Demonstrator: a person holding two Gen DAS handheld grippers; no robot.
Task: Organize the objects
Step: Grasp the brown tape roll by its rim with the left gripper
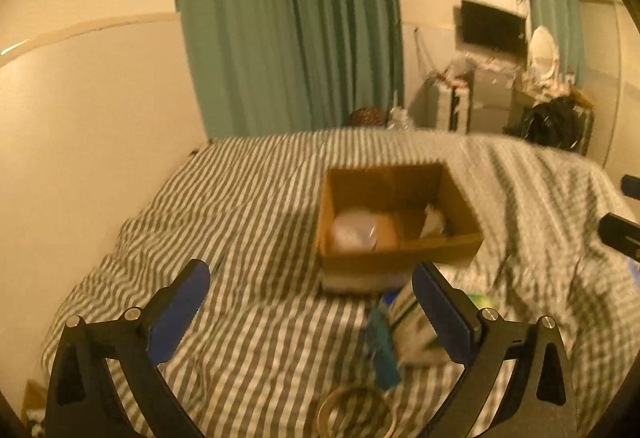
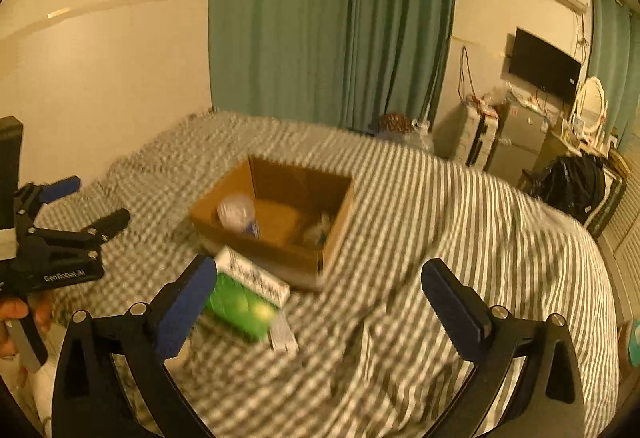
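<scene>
An open cardboard box [image 1: 400,250] [image 2: 264,238] sits on the striped bed, holding a white round container [image 1: 354,230] [image 2: 236,213] and crumpled white items [image 1: 434,220]. In front of it lies a green and white carton [image 2: 244,298] [image 1: 412,322], a teal packet [image 1: 380,346] beside it, and a roll of tape [image 1: 356,414] nearer me. My left gripper [image 1: 312,294] hovers open above the bed, its right finger next to the carton; it also shows at the left edge of the right wrist view [image 2: 98,203]. My right gripper [image 2: 320,290] is open and empty, the carton by its left finger.
The striped duvet [image 1: 240,222] [image 2: 460,230] is rumpled at the right. Green curtains [image 1: 288,25], a wall television [image 2: 544,65], a cabinet and a black bag [image 2: 572,185] stand beyond the bed. A person's hand [image 2: 16,318] holds the left gripper's handle.
</scene>
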